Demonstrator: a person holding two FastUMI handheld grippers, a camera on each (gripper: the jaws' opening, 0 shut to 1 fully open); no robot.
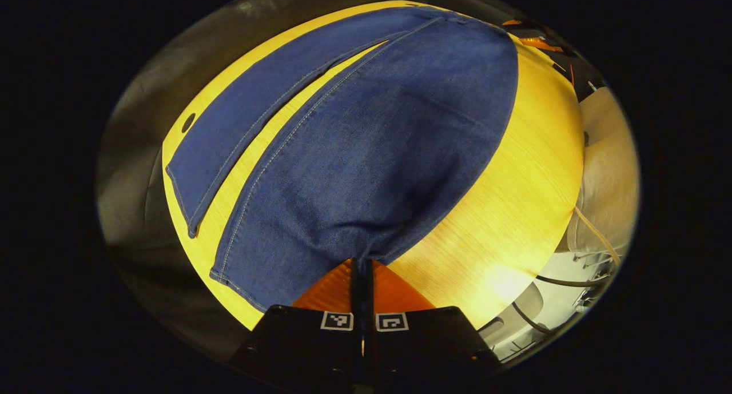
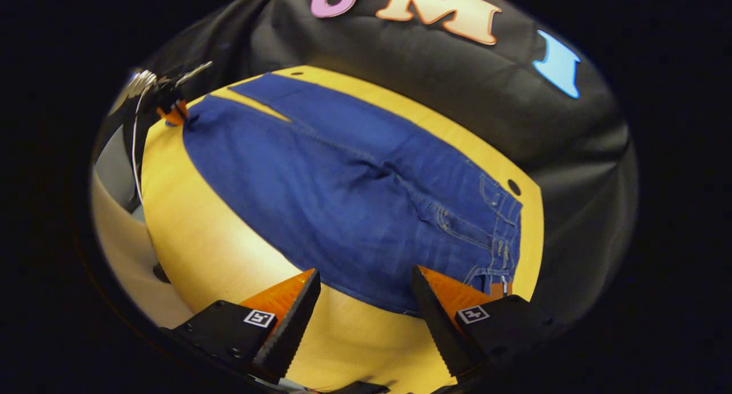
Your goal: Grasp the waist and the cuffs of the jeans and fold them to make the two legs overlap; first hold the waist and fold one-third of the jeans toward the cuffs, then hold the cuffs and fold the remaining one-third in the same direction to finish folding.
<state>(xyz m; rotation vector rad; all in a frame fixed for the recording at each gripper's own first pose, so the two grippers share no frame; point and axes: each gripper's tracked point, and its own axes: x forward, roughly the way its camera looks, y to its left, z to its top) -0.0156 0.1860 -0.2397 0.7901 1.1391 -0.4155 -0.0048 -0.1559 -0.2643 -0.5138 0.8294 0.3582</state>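
The left gripper [image 1: 361, 262] is closed tight on the hem of one leg of the jeans [image 1: 366, 154], its two fingers pressed together with the denim pinched between them. From that pinch the leg spreads away ahead of the gripper across the yellow table [image 1: 514, 211]. The other leg lies to the left of it, apart, with a strip of bare table between them. Beyond the table's edge on the gripper's right, pale furniture and some cables show.

In the right gripper view, the right gripper [image 2: 366, 302] hangs with its fingers spread wide, holding nothing. The near edge of the jeans [image 2: 354, 199] lies just ahead of its fingertips, and the waist [image 2: 503, 234], with its belt loops and pocket stitching, sits ahead and to the right, close to the right finger. The table [image 2: 206, 239] shows between and below the fingers. Far ahead to the left, the left gripper [image 2: 171, 111] shows small at the cuff end of the jeans.
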